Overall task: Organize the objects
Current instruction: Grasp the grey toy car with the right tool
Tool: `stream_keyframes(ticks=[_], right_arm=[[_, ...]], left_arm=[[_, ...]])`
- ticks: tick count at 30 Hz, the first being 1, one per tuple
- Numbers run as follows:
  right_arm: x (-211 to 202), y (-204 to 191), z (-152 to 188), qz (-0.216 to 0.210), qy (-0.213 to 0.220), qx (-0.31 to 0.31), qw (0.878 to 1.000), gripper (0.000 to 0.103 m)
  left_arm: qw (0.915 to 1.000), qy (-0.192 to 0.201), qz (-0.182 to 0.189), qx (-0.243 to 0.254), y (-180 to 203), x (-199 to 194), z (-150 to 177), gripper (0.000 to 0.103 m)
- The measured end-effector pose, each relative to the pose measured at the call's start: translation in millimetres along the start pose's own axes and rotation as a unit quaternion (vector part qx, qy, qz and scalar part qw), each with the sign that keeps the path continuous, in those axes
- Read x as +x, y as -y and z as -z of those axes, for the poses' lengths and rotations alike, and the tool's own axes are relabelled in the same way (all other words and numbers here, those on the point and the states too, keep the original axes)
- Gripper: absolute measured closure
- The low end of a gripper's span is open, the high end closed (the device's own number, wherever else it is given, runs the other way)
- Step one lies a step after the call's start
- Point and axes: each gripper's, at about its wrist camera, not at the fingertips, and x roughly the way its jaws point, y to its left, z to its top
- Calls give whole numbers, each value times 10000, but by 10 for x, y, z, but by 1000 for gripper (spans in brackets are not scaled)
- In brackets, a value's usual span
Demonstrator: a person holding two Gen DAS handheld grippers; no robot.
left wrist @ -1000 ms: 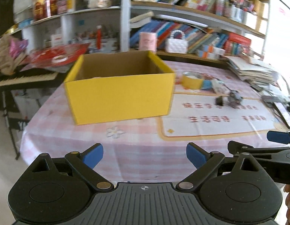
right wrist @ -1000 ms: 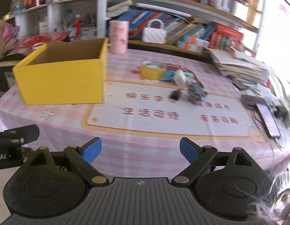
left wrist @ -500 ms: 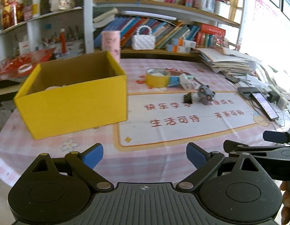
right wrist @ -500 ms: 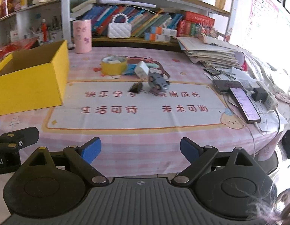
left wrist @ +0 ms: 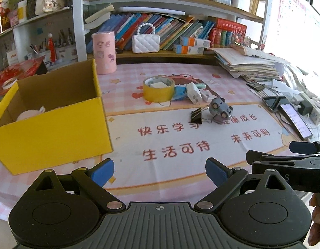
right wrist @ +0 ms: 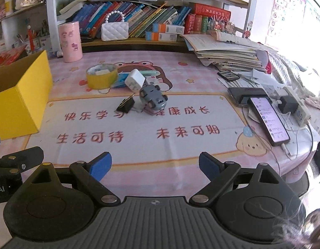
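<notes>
- Both grippers hang over the near edge of the table with nothing in them. Left gripper (left wrist: 160, 171) has its blue pads spread wide, only tablecloth between them.
- Right gripper (right wrist: 155, 165) is the same: jaws released, wide apart, nothing held.
- Yellow box (left wrist: 50, 124) sits on the left side of the table, open top up, its long side running roughly left to right in the left wrist view. There's something pale pink and round inside near the front left corner, can't really tell what it is.
- The loose stuff is bunched in the middle of the mat (right wrist: 139, 132), well apart from the box.
- Tape roll (right wrist: 101, 77) lies flat, hole facing up, with a small white block sitting in the hole.
- Just right of the tape there's a white charger (right wrist: 135, 81) leaning on a blue thing, touching or nearly.
- Toy car (right wrist: 152, 99) is tipped up with its wheels facing the cameras, its long axis running back-left to front-right in the right wrist view.
- Black clip (right wrist: 125, 104) is just left of the car, wire handles pointing toward the car.
- Pink cup (left wrist: 104, 51) stands upright behind the box, by the shelf.
- Phones (right wrist: 269, 120) and a stack of papers are off on the right side.
</notes>
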Motion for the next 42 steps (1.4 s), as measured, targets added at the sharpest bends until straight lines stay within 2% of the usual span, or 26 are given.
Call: stream_keyframes(ticks=[11,18,21,23,26,30,36,39,41,42], right_arm=[[451,325,-325,-250,27,-282,9993,13],[716,454,-488,-506,147,-539,9972,15],[821,475,-566,-616,244,-695,9954,21],[906,480,-625,-708,271,-787,9940,23],[1055,475,-712,-863,284,-897,9918,23],[1335,431,-802,-1059,115,-1114,9880,24],[1648,347,-929,-1254,13,-1398,9822,33],[1737,325,-990,-1387,-14,-1539,9783,46],[1761,349,-1026,-1505,-64,-1522,9768,62],[1765,376,-1049,-1566,-86,-1460,9768,62]], left_arm=[[9995,-109,-186,-215,277,385,-235,7],[9981,-19,-401,-459,355,552,-325,7],[9978,-93,-385,-531,373,622,-372,7],[9979,-160,-411,-468,403,677,-398,7],[9975,-224,-640,-208,476,755,-430,7],[9972,-312,-630,-259,458,823,-477,7],[9964,-405,-726,-191,469,951,-546,9],[9968,-460,-650,-98,513,1040,-587,13],[9973,-481,-552,-26,565,1117,-622,19],[9975,-494,-501,14,591,1148,-636,23]])
